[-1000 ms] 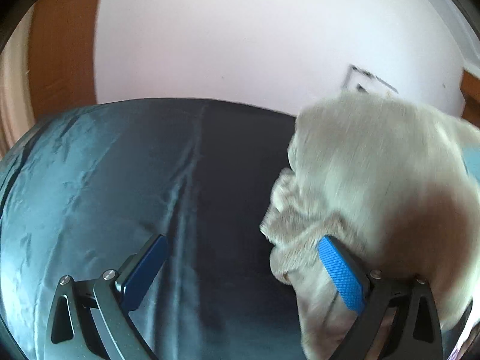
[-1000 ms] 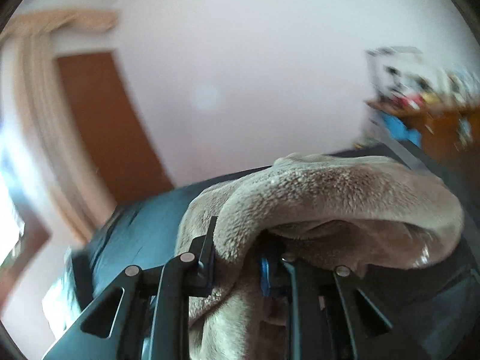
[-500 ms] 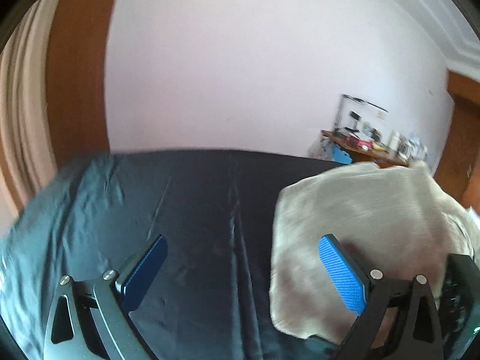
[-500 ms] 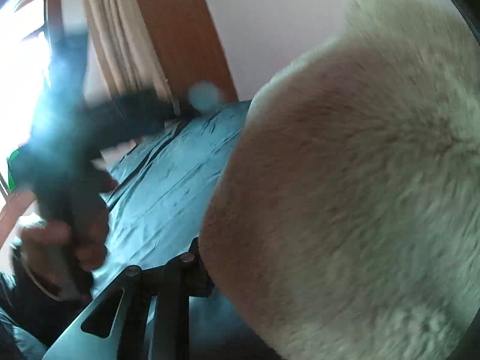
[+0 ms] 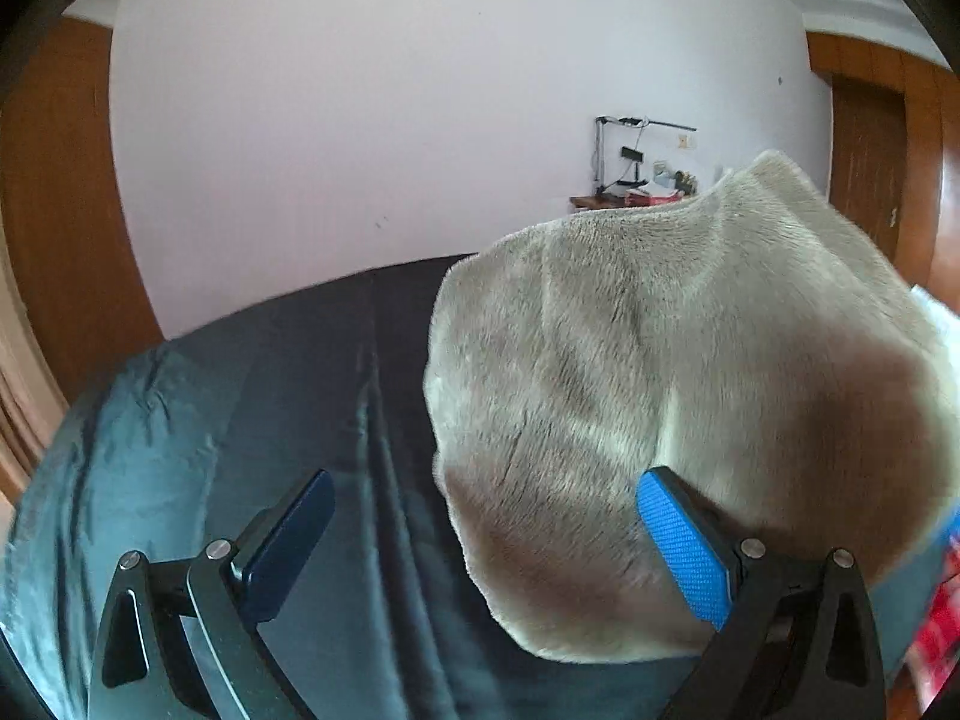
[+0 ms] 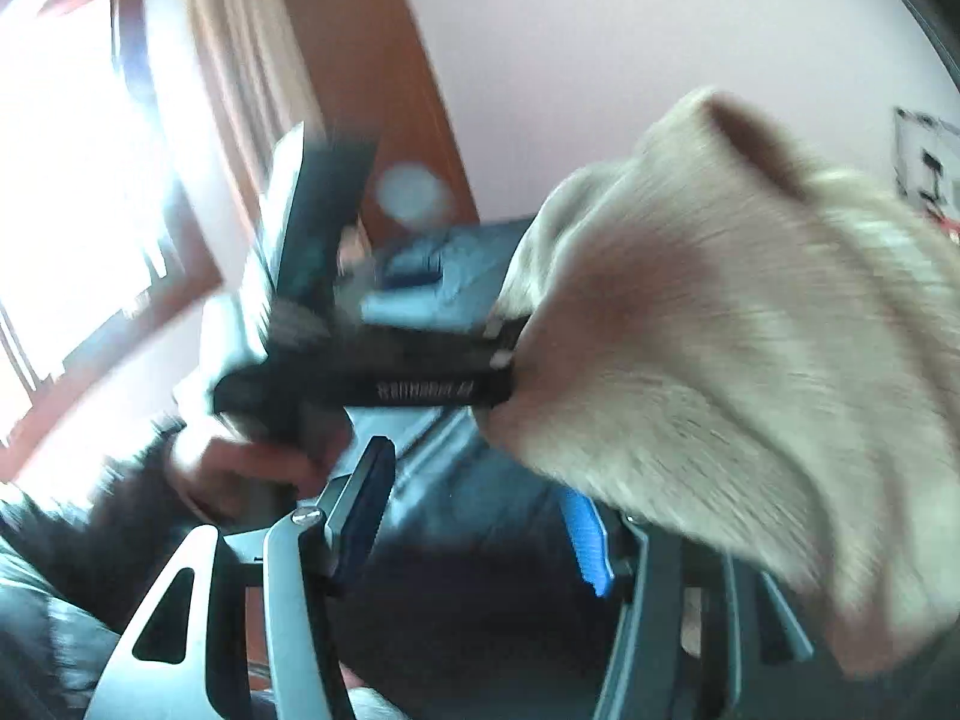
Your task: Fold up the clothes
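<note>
Since a second ago, the fleece garment (image 5: 660, 396) has spread wider.

Left wrist view: left gripper (image 5: 480, 540) wide, empty; garment drapes over its right finger, above dark bed sheet (image 5: 240, 420).

Right wrist view: right gripper (image 6: 474, 522) opening, nothing between; likely releasing fold. Garment (image 6: 720, 360) hangs right.

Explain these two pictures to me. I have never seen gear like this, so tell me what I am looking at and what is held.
There is no robot. A person holds a claw in each hand, and a camera on each looks along its two fingers. The left camera shows the left claw open above a dark sheet, with a beige fleece beside its blue pad. The right camera shows the right claw with its jaws opening and nothing between them. The fleece hangs over its right side. The person's hand holding the other claw is blurred.
</note>
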`<state>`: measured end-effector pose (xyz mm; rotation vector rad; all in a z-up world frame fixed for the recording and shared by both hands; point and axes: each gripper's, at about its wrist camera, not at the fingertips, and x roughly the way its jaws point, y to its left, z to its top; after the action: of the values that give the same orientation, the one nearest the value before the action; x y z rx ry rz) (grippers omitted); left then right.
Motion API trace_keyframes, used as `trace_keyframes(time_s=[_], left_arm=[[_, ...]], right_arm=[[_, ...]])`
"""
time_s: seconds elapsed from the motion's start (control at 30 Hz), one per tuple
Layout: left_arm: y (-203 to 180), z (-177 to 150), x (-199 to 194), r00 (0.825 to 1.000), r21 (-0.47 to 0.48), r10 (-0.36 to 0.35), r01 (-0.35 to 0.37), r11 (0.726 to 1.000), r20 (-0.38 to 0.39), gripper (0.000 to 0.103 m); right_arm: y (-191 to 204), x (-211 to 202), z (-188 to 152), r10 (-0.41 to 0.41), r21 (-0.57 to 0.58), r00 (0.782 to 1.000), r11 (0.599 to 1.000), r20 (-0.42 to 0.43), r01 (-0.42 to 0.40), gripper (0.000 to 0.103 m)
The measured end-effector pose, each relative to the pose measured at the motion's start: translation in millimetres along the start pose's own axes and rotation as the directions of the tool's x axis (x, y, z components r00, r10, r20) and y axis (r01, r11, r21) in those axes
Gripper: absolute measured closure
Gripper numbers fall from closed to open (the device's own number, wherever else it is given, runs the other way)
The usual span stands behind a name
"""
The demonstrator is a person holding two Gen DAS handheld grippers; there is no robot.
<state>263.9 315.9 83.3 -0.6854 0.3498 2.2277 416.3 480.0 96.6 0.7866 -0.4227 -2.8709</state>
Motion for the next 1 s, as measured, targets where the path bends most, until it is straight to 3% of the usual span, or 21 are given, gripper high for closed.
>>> trace_keyframes(time_s=[0.1,0.13,0.23,0.3,0.37,0.43,0.53,0.67,0.7,0.73,0.77,0.83,0.9,1.0], left_arm=[[-5,-10,-5,0.999,-0.002,-0.035,0.035,0.999,0.001,0.000],[-5,-12,-3,1.000,0.020,-0.016,0.016,1.000,-0.001,0.000],[-13,-22,6,1.000,0.095,0.023,-0.021,0.995,-0.012,0.000],[-16,-25,6,1.000,0.095,0.017,-0.016,0.995,-0.014,0.000],[-15,-25,3,1.000,0.084,0.009,-0.008,0.996,-0.013,0.000],[-13,-27,-2,1.000,0.092,-0.002,0.003,0.996,-0.013,0.000],[-8,-34,-15,1.000,0.118,-0.030,0.031,0.993,-0.008,0.000],[-7,-35,-25,0.996,0.143,-0.090,0.091,0.986,-0.010,0.001],[-9,-34,-28,0.997,0.147,-0.082,0.082,0.986,-0.004,0.001],[-10,-33,-31,0.997,0.151,-0.072,0.071,0.986,0.003,0.001],[-11,-32,-34,0.998,0.155,-0.062,0.060,0.986,0.010,0.001],[-11,-33,-44,0.998,0.187,-0.049,0.040,0.982,0.048,0.001],[-13,-34,-56,0.995,0.236,-0.049,0.026,0.971,0.090,0.001],[-11,-30,-67,0.986,0.310,-0.149,0.119,0.943,0.074,0.001]], right_arm=[[-7,-27,21,0.007,0.070,0.995,0.997,0.095,-0.013,0.044],[-12,-33,29,0.017,0.098,0.991,0.995,0.131,-0.030,0.044],[-23,-52,52,0.046,0.166,0.962,0.982,0.268,-0.093,0.044],[-28,-59,65,-0.004,0.185,0.944,0.981,0.330,-0.060,0.044],[-41,-46,83,-0.087,0.229,0.945,0.973,0.315,0.014,0.044],[-51,-22,90,-0.135,0.307,0.960,0.950,0.247,0.055,0.044],[-71,-1,78,-0.128,0.413,0.977,0.910,0.170,0.047,0.044],[-79,36,75,-0.135,0.418,0.986,0.905,0.097,0.083,0.046],[-85,47,87,-0.141,0.416,0.986,0.905,0.087,0.092,0.049],[-91,50,89,-0.148,0.419,0.986,0.903,0.082,0.100,0.059],[-99,52,90,-0.143,0.421,0.986,0.902,0.086,0.094,0.074],[-102,55,90,-0.096,0.410,0.989,0.911,0.110,0.043,0.088],[-89,47,83,-0.022,0.367,0.991,0.930,0.134,-0.029,0.090],[-69,38,71,0.077,0.283,0.987,0.952,0.143,-0.115,0.090]])
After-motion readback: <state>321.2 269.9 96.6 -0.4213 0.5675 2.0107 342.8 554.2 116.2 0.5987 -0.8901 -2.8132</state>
